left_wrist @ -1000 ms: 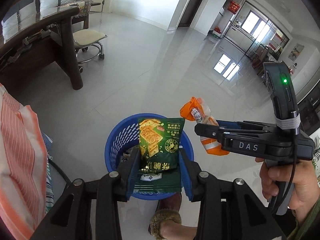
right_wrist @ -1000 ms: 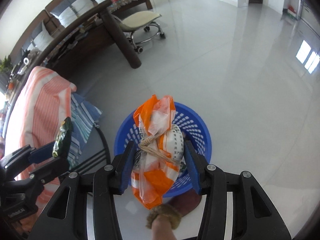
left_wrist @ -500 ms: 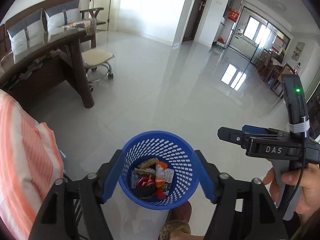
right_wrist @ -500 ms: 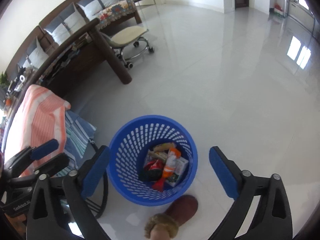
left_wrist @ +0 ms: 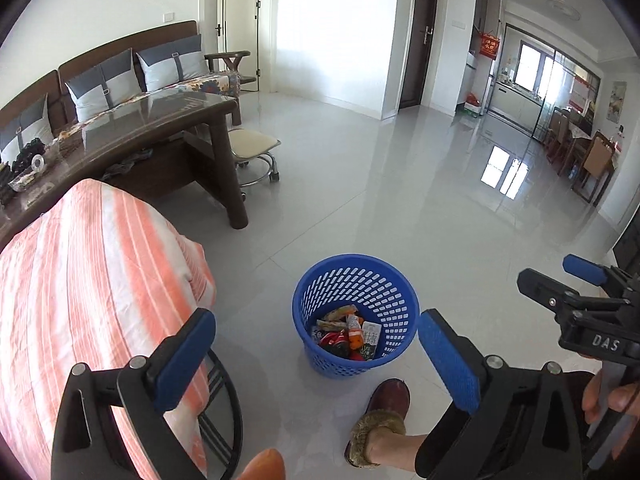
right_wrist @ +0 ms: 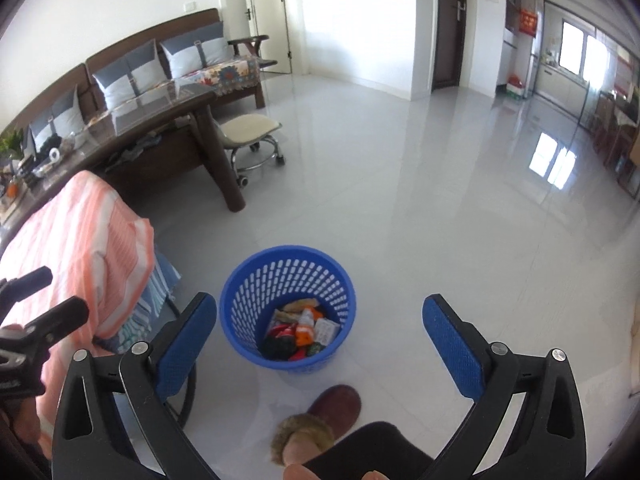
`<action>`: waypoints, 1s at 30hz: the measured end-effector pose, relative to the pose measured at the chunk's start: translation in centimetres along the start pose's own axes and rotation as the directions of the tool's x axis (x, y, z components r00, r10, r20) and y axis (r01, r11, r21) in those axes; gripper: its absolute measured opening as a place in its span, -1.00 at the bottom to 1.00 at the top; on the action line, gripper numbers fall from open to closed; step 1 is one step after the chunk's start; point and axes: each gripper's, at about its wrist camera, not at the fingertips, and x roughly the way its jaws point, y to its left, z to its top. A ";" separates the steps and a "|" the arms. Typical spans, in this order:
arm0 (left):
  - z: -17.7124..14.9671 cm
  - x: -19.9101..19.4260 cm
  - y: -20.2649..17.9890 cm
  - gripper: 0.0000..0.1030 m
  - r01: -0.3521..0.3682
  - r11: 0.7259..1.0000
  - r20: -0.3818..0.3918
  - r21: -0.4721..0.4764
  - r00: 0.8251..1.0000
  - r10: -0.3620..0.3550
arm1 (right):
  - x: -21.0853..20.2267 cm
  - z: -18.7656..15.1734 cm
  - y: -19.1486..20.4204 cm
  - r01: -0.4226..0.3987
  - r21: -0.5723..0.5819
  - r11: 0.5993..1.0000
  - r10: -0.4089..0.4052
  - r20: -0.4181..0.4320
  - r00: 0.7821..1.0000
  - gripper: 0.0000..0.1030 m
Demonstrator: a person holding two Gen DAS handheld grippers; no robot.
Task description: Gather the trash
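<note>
Our left gripper [left_wrist: 316,344] has just been opening and is empty. Our right gripper [right_wrist: 320,336] gapes, empty. Wrappers [right_wrist: 304,330] lie in the blue basket [right_wrist: 248,280].

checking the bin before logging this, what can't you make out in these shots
- Lower trash in the blue basket: both views, hidden by the wrappers on top and the wall.
- Wrapper print: too small to read.
- Right tongs: left wrist view, cut off by the edge.
- Tabletop items: small, distorted at the rim.
</note>
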 end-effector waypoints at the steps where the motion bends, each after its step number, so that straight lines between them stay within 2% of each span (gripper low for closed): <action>1: 0.0 -0.3 0.1 1.00 0.006 1.000 0.000 -0.007 1.000 -0.006 | -0.7 -0.2 0.2 0.000 -0.002 1.000 0.000 0.002 1.000 0.99; 3: 0.1 -0.9 0.2 1.00 -0.004 1.000 0.014 -0.012 1.000 0.004 | -1.9 -0.7 0.6 -0.007 -0.025 1.000 0.007 0.000 1.000 0.99; 5: 0.0 -1.8 0.0 1.00 -0.059 0.998 0.047 0.004 0.997 0.059 | -2.7 -1.1 1.3 -0.013 -0.053 0.999 0.013 -0.008 1.000 0.99; 7: -0.1 -2.4 -0.5 1.00 -0.075 0.997 0.060 0.018 0.995 0.074 | -3.3 -1.5 1.9 -0.024 -0.062 0.998 0.023 -0.013 1.000 0.99; 12: -0.4 -3.0 0.2 1.00 -0.014 1.000 0.037 -0.016 0.999 0.015 | -3.8 -2.4 3.3 -0.025 -0.076 0.997 0.023 -0.037 0.999 0.99; 23: -1.1 -3.0 0.8 1.00 0.003 1.000 -0.040 -0.018 0.999 -0.004 | -4.5 -3.7 4.4 -0.032 -0.073 0.997 0.027 -0.072 0.997 0.99; 30: -1.2 -3.0 1.2 1.00 0.002 1.000 -0.051 -0.022 0.999 -0.003 | -4.9 -4.2 5.0 -0.044 -0.074 0.996 0.038 -0.075 0.996 0.99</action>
